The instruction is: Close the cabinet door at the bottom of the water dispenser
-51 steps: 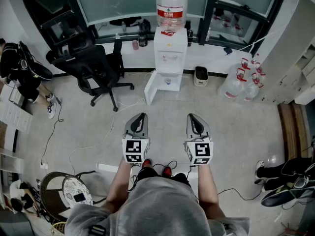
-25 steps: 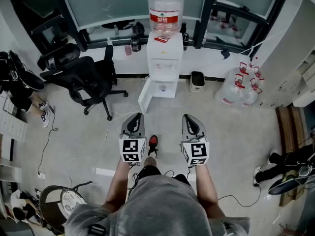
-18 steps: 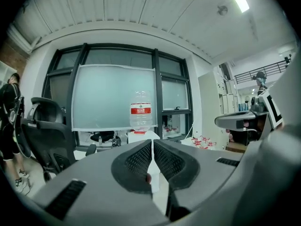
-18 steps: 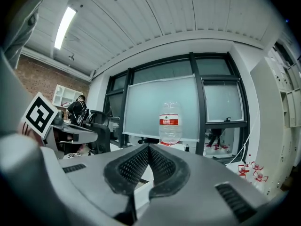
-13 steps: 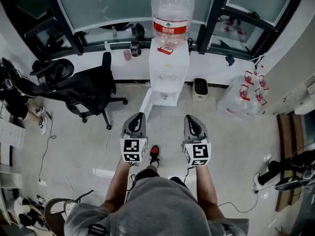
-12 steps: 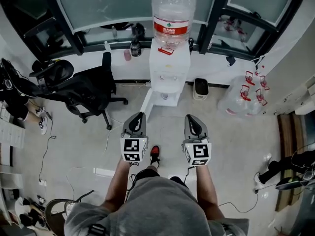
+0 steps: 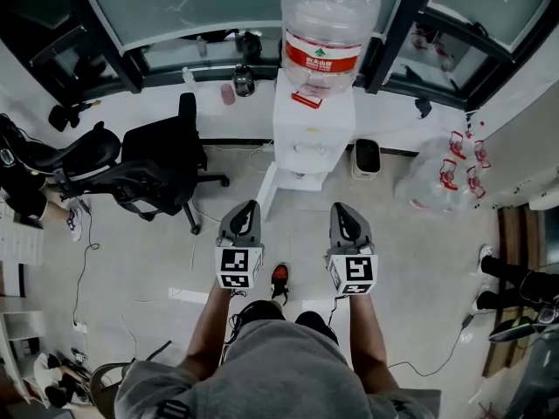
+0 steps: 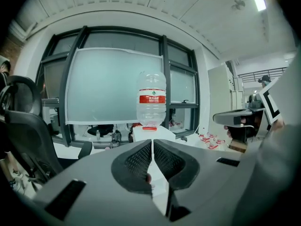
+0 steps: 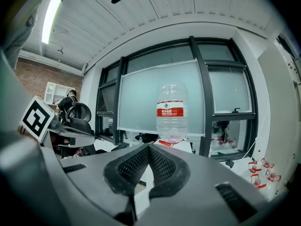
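Note:
The white water dispenser stands against the window wall with a big clear bottle on top. Its bottom cabinet door stands open, swung out to the left. My left gripper is shut and empty, a short way in front of the door's edge. My right gripper is shut and empty too, level with it and just right of the dispenser. The left gripper view has the bottle straight ahead above my left gripper. The bottle also rises over my right gripper.
A black office chair stands left of the dispenser. A small dark bin and several empty water jugs sit to its right. Cables trail over the floor on the left. The person's red-toed shoe shows between the grippers.
The person has walked closer: the dispenser and its open door now sit larger and nearer to both grippers. The jaws stayed shut, side by side.

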